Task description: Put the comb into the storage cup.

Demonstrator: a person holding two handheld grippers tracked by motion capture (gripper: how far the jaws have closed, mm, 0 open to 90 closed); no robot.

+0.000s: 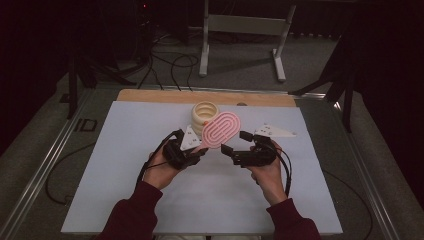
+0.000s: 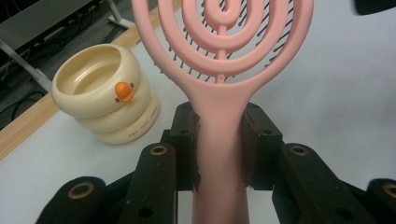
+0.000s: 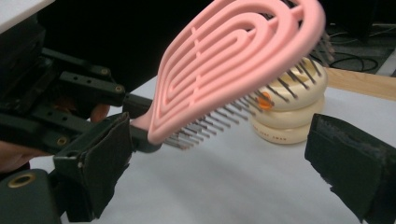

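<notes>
A pink hairbrush [image 1: 221,129] with an open spiral head is held above the table. My left gripper [image 1: 202,150] is shut on its handle. In the left gripper view both pads press the sides of the handle [image 2: 219,154] and the head [image 2: 219,46] stands up beyond them. My right gripper [image 1: 234,141] is open just right of the brush. In the right gripper view its pads [image 3: 105,158] stand wide apart, and the bristled head [image 3: 233,60] hangs above the gap, untouched. A cream ribbed cup [image 1: 205,112] with an orange beak stands behind the brush.
A white sheet [image 1: 150,200] covers the table, with a wooden strip [image 1: 150,95] along its far edge. Beyond the table, cables and a metal stand [image 1: 240,30] are on the floor. The cup [image 2: 105,93] is close to the brush head [image 3: 289,116].
</notes>
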